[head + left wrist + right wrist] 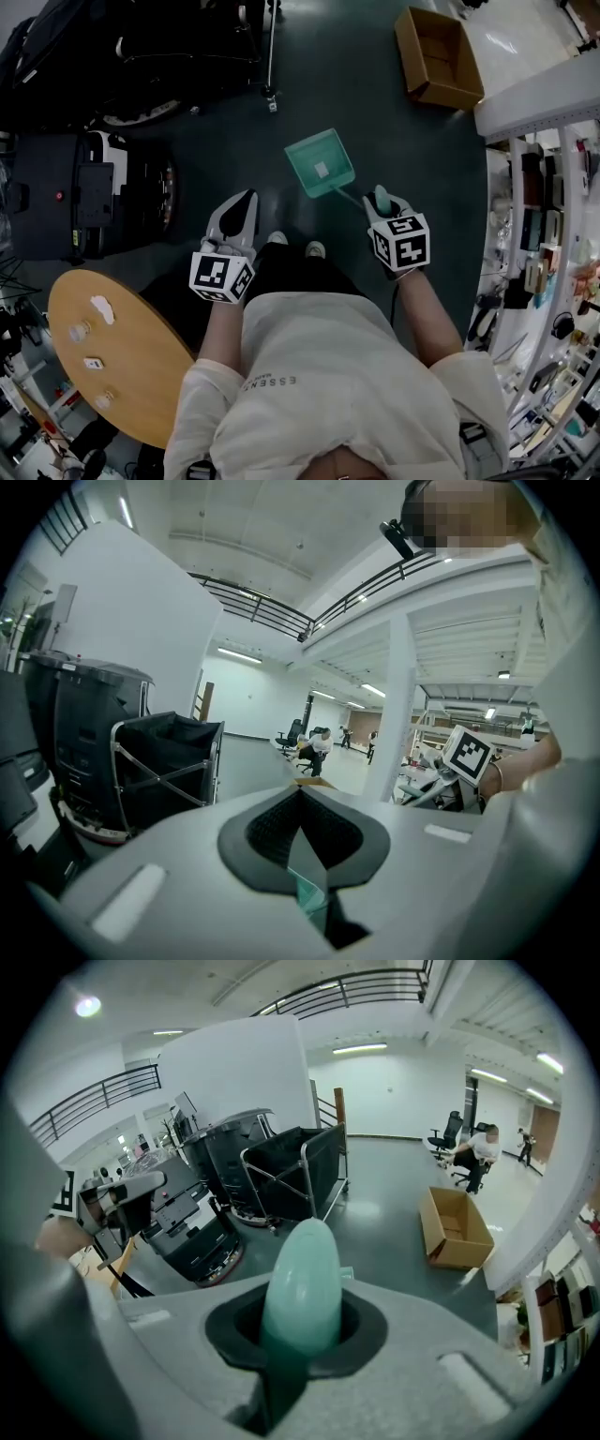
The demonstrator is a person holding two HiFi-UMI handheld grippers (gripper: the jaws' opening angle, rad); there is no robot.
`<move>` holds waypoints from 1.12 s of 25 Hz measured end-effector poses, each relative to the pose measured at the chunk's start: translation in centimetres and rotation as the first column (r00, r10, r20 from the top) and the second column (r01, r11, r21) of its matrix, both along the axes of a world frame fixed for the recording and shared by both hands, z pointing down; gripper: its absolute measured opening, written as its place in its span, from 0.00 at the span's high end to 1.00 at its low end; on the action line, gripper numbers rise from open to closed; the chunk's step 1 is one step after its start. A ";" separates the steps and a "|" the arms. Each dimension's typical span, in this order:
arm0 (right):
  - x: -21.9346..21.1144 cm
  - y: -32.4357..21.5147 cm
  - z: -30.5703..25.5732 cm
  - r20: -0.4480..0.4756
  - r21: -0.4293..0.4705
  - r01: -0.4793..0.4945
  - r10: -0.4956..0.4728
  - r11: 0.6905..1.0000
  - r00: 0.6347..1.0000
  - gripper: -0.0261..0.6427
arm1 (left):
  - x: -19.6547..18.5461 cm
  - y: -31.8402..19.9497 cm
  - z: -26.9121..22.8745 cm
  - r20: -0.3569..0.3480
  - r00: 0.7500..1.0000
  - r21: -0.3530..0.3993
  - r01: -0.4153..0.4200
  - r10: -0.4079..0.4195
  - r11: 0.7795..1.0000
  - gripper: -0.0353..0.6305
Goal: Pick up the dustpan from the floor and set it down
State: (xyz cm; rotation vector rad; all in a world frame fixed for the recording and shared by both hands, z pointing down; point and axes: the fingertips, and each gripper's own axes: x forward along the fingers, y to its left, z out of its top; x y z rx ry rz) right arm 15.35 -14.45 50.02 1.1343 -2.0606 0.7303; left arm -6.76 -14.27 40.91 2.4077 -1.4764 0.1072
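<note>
The dustpan point(321, 164), teal with a small pale patch in its tray, sits out over the dark floor point(356, 94) just ahead of the person's 2 shoes point(277, 239). Whether its tray touches the floor cannot be told. Its thin stem slants back from the tray's near corner to the handle point(300, 1288), a rounded teal grip.

The right gripper point(382, 204) pinches that handle. In the right gripper view the 2 jaws close on both sides of it, and its blunt end sticks up past the dark pads. The gripper tilts down toward the floor, with its marker cube point(401, 242) above the wrist.

The left gripper point(242, 208) is beside it, apart from the dustpan and to the left of the shoes. Its jaws are pressed together with nothing between them. In the left gripper view the pads point(281, 827) meet along 1 line, and a sliver of teal shows through the notch below them.

A cardboard box point(439, 58) lies open on the floor beyond the dustpan, well apart from it. A black cart point(295, 1180) stands off to the left. A round wooden table point(122, 356) is at the person's left side, and shelves point(548, 253) line the right.
</note>
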 end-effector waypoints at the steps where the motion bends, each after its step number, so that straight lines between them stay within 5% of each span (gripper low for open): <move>1: -0.1 -0.8 0.3 -0.001 -0.007 -0.004 0.004 1.000 1.000 0.93 | 0.1 -0.7 0.1 0.001 1.000 0.000 -0.003 0.003 1.000 0.92; 8: -2.0 -6.9 4.6 -0.044 -0.073 -0.047 0.044 0.996 0.998 0.93 | -1.8 -7.2 3.1 -0.003 1.000 -0.055 -0.002 0.002 0.998 0.92; 23: -5.8 -20.7 19.8 -0.064 -0.188 -0.190 0.181 0.964 0.981 0.92 | -3.6 -21.1 13.6 -0.069 0.986 -0.092 -0.160 0.154 0.983 0.92; 28: -6.7 -23.1 23.3 -0.065 -0.194 -0.196 0.186 0.961 0.980 0.92 | -4.9 -24.4 16.1 -0.087 0.995 -0.099 -0.064 0.055 0.993 0.92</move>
